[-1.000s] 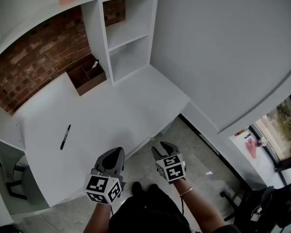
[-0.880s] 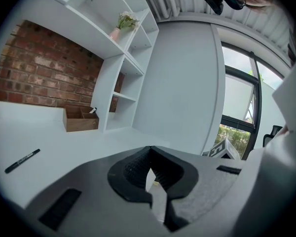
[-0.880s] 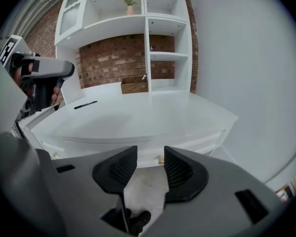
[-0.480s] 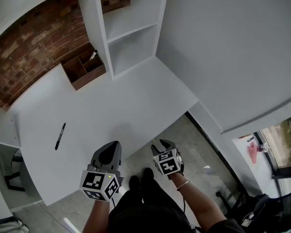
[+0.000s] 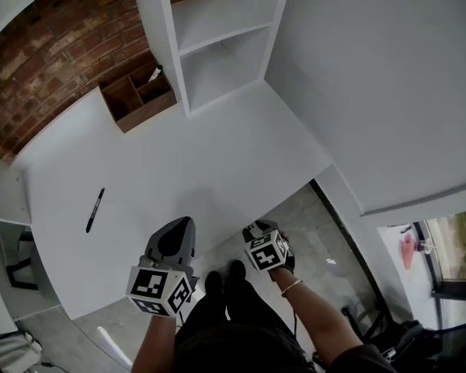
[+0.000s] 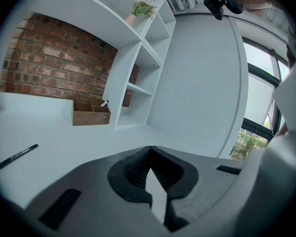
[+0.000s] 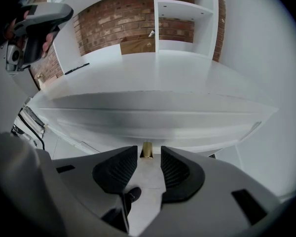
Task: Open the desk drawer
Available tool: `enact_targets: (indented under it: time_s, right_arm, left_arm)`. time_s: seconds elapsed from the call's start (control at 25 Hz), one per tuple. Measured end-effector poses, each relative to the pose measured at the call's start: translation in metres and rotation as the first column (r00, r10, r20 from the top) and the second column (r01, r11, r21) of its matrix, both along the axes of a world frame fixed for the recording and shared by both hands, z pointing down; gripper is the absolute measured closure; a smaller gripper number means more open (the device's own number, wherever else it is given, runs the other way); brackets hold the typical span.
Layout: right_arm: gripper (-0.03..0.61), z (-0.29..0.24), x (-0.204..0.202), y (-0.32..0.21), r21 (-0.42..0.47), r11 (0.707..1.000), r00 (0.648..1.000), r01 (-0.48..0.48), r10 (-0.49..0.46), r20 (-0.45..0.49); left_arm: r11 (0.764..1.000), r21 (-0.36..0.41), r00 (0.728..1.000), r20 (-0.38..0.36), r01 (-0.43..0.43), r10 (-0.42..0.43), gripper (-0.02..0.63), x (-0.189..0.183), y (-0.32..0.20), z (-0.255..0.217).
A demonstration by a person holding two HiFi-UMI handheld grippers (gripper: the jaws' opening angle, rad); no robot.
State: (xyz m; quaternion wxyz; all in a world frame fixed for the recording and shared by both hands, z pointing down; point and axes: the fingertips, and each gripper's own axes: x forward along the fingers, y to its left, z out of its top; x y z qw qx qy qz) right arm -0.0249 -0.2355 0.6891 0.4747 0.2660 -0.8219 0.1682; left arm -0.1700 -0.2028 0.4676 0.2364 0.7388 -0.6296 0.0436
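At the far left of the white desk point(image 5: 179, 169) lies a black marker point(image 5: 94, 210), well apart from both tools. The left gripper point(image 5: 179, 231) hovers over the front edge of the desk top. In the left gripper view its jaws are pressed together at the tips and nothing is between them. It looks over the desk towards a wooden organiser point(image 5: 136, 95) at the brick wall, so it seems to have no part in the present step.

More to the right, the right gripper point(image 5: 258, 230) is held lower, in front of the desk and under the level of its top. In the right gripper view its jaws stand a little apart, and a small brass knob point(image 7: 147, 149) shows exactly in the gap beyond the tips. It is near them, but it cannot be told whether it touches them. The knob sits on the drawer point(image 7: 153, 127), a white front directly below the desk top. The head view does not show the drawer, because the desk top covers it.

The relation that matters is this: the knob lies straight ahead of the right gripper, on its own line, so the right hand is clearly the nearer one. The drawer front has its long axis sideways, along the desk edge, and the knob points out towards the person. Probably the next move needs a short advance, closing on the knob, then a straight pull backwards, across that long axis
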Motion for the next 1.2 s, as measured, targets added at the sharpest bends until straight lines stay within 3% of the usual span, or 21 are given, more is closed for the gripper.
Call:
enact_targets:
  time_s: [0.28,0.64,1.2]
  right_arm:
    - [0.489,0.011,-0.006,0.001,-0.014,0.999,0.998,0.047,-0.047,-0.039]
    - [0.497,0.012,-0.004,0.005,0.002,0.997,0.996,0.078,-0.078,-0.045]
    - [0.5,0.01,0.024,0.032,0.031,0.998,0.996,0.055,-0.053,-0.065]
  left_arm:
    - [1.0,-0.004,1.0,0.004,0.027,-0.027,0.606,-0.008,-0.004,0.001]
    - [0.999,-0.004,0.999,0.01,0.04,-0.04,0.606,-0.008,0.009,0.002]
    - [1.0,-0.006,1.0,0.013,-0.016,0.016,0.606,0.011,0.036,0.003]
